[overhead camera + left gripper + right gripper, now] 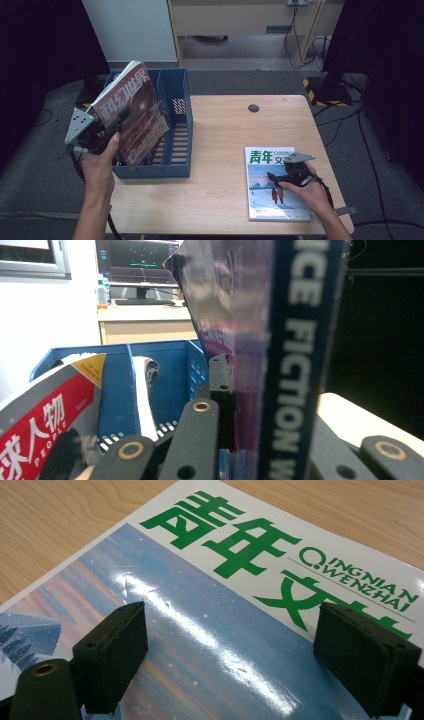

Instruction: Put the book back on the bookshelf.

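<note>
My left gripper (117,125) is shut on a science-fiction magazine (131,112) with a dark brown cover, held tilted above the blue slotted file rack (177,107) at the table's left. In the left gripper view the magazine's spine (295,360) stands upright between the jaws, over the rack (117,385). A second magazine (275,195) with green title characters and a snowy blue picture lies flat at the front right of the table. My right gripper (278,178) rests over it, open, its pads (117,650) spread just above the glossy cover (210,625).
A red-and-white magazine (45,415) stands in the rack's left slot, with white pages (142,385) behind it. The wooden table (225,130) has a round cable hole (254,108) at the back. Cabinets, cables and dark stands surround the table on the grey floor.
</note>
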The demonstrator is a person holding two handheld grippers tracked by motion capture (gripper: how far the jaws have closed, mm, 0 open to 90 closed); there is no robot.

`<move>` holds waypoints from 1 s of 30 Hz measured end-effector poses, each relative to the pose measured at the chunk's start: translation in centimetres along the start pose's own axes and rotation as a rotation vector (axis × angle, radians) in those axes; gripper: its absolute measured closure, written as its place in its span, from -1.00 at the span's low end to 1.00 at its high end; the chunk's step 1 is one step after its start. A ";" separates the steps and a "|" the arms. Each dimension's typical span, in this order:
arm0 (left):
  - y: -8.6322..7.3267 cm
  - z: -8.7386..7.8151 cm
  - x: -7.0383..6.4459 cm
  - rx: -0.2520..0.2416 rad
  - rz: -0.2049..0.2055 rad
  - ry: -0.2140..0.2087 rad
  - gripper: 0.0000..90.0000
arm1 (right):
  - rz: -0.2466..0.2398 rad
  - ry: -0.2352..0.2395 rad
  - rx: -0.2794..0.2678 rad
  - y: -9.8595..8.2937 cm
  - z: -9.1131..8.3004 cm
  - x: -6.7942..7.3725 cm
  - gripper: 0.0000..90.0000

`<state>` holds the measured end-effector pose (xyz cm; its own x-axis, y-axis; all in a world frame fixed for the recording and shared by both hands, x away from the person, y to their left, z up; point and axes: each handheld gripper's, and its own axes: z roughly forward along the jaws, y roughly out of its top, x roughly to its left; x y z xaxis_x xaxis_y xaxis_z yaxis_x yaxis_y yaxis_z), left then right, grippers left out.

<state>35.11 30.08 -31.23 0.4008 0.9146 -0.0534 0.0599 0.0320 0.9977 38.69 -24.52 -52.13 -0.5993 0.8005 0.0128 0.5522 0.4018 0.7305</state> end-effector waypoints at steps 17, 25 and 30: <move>0.0 -1.2 0.5 -0.004 -0.013 0.011 0.87 | 0.000 0.000 0.000 0.0 0.0 0.0 -0.68; -0.5 -0.8 0.6 0.004 -0.007 0.050 0.87 | 0.000 0.001 0.000 0.0 0.0 0.0 -0.68; -0.8 -0.1 0.8 0.006 -0.011 0.066 0.87 | 0.000 0.000 0.000 0.0 0.0 0.0 -0.68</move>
<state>35.29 30.85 -32.04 0.3387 0.9389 -0.0612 0.0698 0.0398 0.9968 38.69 -24.52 -52.14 -0.5996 0.8002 0.0126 0.5520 0.4021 0.7305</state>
